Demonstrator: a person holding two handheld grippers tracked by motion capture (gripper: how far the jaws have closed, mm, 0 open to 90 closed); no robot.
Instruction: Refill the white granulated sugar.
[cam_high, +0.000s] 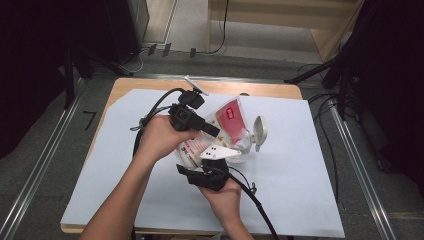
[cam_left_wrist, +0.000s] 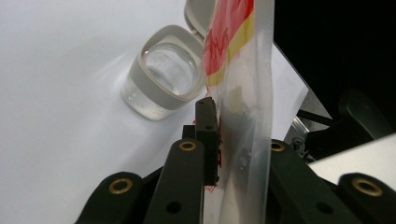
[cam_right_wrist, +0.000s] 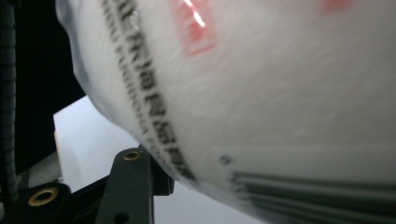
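Figure: pouring from a soft pouch into a jar, seen from the high view and both claw views. At mid-counter I hold the red-and-white pouch (cam_high: 227, 122) tilted over a clear glass jar (cam_high: 243, 150) whose hinged white lid (cam_high: 259, 131) stands open on its right. My left claw (cam_left_wrist: 219, 135) is closed on the pouch's flat sealed edge; in the left gripper view one pad presses the film directly. My right claw (cam_high: 212, 167) sits at the pouch's near, lower end; its own view shows the bulging white pouch wall against one jaw, but I cannot tell whether the pads press on it.

To do this step well, in my judgement, I should keep the left grip firm on the seam, hold the pouch mouth squarely above the jar's opening, and raise the near end gradually so the contents do not surge past the rim onto the white sheet (cam_high: 300, 180) covering the counter.

Containers: the jar looks empty or nearly so, with only a faint trace at its base. The pouch is opaque and swollen; its contents are hidden.
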